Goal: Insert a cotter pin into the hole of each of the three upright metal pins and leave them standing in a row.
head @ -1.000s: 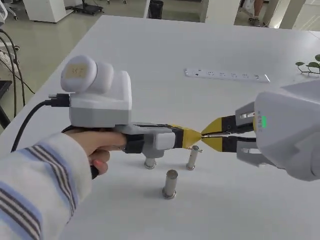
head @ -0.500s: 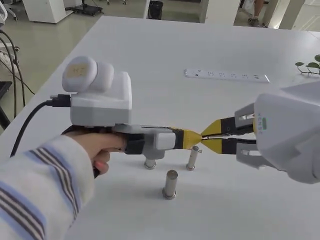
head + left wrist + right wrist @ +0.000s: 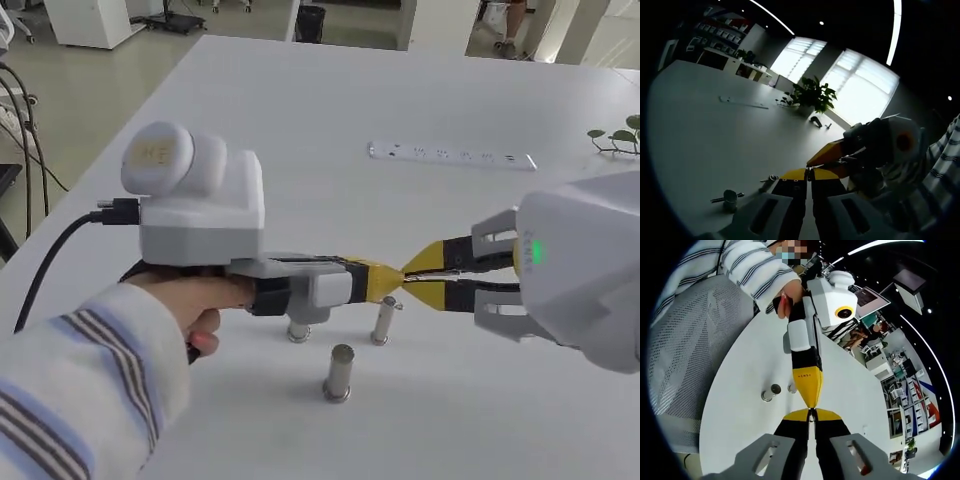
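Three pins stand upright in the near part of the table (image 3: 300,120), well in from its left edge. The left pin (image 3: 299,329) is half under a gripper body, the right pin (image 3: 383,321) is beside it, and the front pin (image 3: 339,372) is closer to the near edge, out of line with the other two. In the left gripper view one pin carries a cotter pin (image 3: 716,200) crosswise. The front pin looks bare in the head view, so I judge it to be the one outstanding. The left gripper (image 3: 393,282) and right gripper (image 3: 413,283) hang above the table, nose to nose just over the right pin. Each has its jaws closed down to the tips, and the tips touch. A thin dark sliver lies between the right jaws, probably the next cotter pin in hand-over. It is too small to confirm, and I cannot tell which side truly grips it.

Risks:
- **Drop at hand-over:** if one side lets go before the other has a firm nip, the cotter falls among the pins and lies flat, which makes it awkward to pick up.
- **Knocking a pin:** the gripper bodies sit low over the left and right pins, and a careless descent could topple a finished one.
- **Side load:** the pins look narrow-based, so pushing sideways into the hole without bracing may tip or slide the front pin.
- **Row:** the front pin will need a nudge into line, which is another chance to upset it.
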`<control>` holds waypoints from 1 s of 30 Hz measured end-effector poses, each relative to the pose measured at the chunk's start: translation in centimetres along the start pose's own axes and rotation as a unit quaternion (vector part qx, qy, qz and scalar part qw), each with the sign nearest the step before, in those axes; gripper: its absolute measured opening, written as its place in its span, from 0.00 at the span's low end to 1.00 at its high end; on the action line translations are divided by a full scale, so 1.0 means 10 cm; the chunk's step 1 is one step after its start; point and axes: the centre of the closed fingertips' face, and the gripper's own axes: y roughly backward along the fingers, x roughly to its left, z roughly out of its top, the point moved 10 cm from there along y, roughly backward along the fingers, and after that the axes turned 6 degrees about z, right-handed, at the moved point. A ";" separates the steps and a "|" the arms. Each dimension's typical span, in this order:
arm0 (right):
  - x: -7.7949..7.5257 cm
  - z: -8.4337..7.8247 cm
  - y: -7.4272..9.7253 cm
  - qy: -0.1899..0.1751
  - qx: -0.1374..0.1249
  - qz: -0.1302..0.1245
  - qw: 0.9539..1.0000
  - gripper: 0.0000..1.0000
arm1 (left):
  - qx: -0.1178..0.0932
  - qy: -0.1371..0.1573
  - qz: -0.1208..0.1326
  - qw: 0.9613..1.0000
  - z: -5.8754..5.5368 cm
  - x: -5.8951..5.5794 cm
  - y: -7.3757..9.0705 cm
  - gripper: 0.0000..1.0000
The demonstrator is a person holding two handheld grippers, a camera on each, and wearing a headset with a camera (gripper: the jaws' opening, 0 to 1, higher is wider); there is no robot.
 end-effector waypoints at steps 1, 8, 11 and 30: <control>0.00 0.00 0.00 -0.001 0.000 0.001 1.000 0.03 | -0.002 -0.001 0.001 1.000 0.00 0.00 0.00 0.00; -0.04 -0.09 0.04 -0.051 -0.020 0.003 0.998 0.13 | -0.008 -0.034 0.003 0.999 -0.01 0.00 0.05 0.00; 0.00 -0.15 0.02 -0.116 -0.042 0.046 0.991 0.20 | -0.013 -0.053 -0.004 0.999 0.01 -0.01 0.07 0.00; 0.06 -0.25 -0.01 -0.297 -0.138 0.131 0.936 0.20 | -0.019 -0.318 -0.051 0.946 0.05 -0.15 0.25 0.00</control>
